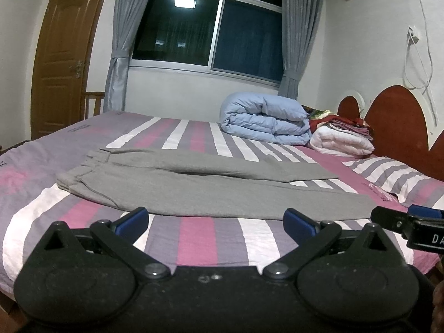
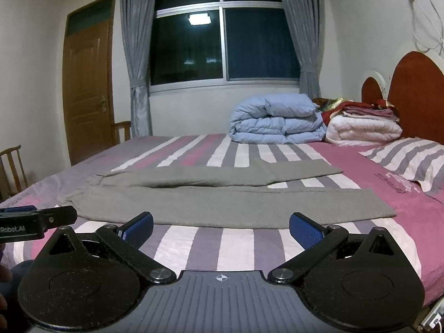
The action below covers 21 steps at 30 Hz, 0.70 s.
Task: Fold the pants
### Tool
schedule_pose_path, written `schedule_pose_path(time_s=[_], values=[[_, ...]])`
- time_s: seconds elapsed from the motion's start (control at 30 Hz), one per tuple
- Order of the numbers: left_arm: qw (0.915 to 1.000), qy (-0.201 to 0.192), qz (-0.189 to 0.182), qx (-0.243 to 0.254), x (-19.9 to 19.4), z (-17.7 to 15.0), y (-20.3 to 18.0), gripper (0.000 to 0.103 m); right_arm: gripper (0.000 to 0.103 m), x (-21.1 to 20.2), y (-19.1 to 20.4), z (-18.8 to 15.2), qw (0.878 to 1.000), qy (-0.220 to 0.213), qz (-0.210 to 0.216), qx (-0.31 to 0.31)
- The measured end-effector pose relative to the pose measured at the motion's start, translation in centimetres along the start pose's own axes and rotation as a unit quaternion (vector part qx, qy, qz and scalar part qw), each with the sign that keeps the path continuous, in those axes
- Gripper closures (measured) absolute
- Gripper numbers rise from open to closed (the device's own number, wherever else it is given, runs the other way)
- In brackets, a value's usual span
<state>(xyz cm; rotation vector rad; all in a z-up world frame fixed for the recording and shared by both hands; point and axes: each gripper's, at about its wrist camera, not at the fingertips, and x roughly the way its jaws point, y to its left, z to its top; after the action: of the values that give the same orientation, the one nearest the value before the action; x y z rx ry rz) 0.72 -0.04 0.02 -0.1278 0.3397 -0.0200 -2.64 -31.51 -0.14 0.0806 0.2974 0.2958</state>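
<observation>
Dim indoor light from a ceiling lamp (seen only as a glare patch in the dark window) falls evenly, shadows soft, edges bowed by fisheye, corners vignetted black.

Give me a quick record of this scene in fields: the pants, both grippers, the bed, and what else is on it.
pants: grey pants, spread flat across the bed, waistband to the left, legs to the right, slightly apart, not yet folded
left gripper: open, empty, near the pants' front edge
right gripper: open, empty, near the pants' front edge
surface: striped bedsheet, pink, purple and white
also on bed: folded blue duvet, white quilt with folded fabrics on top, striped pillow
task state: no fold made
</observation>
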Motion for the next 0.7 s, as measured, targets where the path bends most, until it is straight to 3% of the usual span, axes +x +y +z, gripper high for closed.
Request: schedule_pose_path(time_s=[0.7], values=[[1.0000,-0.002,-0.002,0.003,-0.79,-0.05,0.29,0.006,0.000,-0.19,0.14,0.44,1.000,-0.001,0.000,0.003]])
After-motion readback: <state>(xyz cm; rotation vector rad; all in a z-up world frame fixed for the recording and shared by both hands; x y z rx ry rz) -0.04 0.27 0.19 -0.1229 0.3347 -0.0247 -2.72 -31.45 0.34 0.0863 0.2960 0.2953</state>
